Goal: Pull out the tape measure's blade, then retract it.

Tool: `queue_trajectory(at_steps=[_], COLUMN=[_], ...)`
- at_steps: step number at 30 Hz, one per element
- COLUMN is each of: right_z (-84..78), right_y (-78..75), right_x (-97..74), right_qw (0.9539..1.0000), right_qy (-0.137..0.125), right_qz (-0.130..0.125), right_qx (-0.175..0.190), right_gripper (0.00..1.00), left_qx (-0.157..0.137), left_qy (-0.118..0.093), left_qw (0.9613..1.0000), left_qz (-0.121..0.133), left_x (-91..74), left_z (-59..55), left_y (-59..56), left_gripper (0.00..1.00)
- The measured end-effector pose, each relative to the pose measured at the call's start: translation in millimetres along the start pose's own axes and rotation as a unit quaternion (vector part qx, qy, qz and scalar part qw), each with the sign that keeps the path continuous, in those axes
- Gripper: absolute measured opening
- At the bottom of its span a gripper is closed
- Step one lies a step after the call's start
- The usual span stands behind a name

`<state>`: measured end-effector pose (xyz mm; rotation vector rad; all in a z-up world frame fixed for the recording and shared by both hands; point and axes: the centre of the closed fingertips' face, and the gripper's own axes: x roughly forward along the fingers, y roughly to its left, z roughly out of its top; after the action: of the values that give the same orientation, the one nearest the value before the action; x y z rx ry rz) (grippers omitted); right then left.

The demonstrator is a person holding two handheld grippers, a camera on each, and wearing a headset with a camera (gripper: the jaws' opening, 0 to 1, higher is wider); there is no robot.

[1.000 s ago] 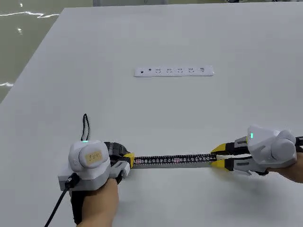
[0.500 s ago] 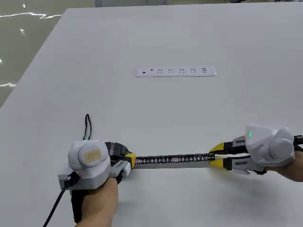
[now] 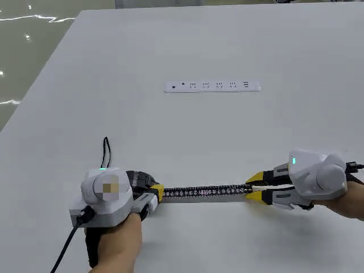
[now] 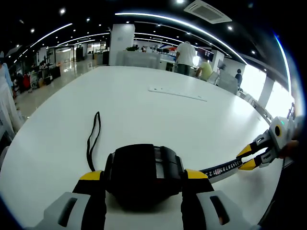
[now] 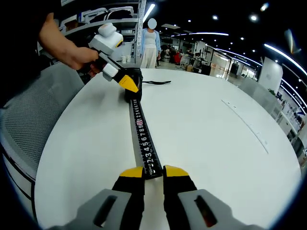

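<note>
The black tape measure case (image 3: 138,180) lies on the white table (image 3: 187,136), and my left gripper (image 3: 149,194) is shut on it, its yellow-tipped jaws against both sides of the case (image 4: 144,170). The black blade (image 3: 205,191) runs right from the case, flat over the table. My right gripper (image 3: 253,186) is shut on the blade's end; in the right gripper view the blade (image 5: 143,139) stretches from that gripper (image 5: 153,173) to the case (image 5: 135,88). A black wrist strap (image 3: 105,151) trails behind the case.
A white power strip (image 3: 212,86) lies farther back at mid table. The table's left edge (image 3: 34,85) borders a glossy floor. A black cable (image 3: 71,244) hangs from the left gripper. A grey mesh chair (image 5: 29,124) stands by the table.
My right gripper has moved left toward the case with the blade's end, so the exposed blade is shorter. The left gripper and case have stayed put.
</note>
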<state>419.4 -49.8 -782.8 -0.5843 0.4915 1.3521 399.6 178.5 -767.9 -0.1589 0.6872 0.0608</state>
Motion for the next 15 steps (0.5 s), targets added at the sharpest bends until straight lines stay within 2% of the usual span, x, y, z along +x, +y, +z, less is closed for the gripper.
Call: queue_trajectory(at_steps=[15], right_z=[10.6], right_y=[6.1], right_x=[10.1], right_qw=[0.9999], right_qy=[-0.009], right_qz=[0.008], right_qx=[0.011], right_gripper=[0.13], left_qx=[-0.003], left_qy=[0.003], left_qw=[1.0000], left_qz=[-0.006], left_x=[-0.6], left_z=[-0.4], left_y=[0.3], left_gripper=[0.60])
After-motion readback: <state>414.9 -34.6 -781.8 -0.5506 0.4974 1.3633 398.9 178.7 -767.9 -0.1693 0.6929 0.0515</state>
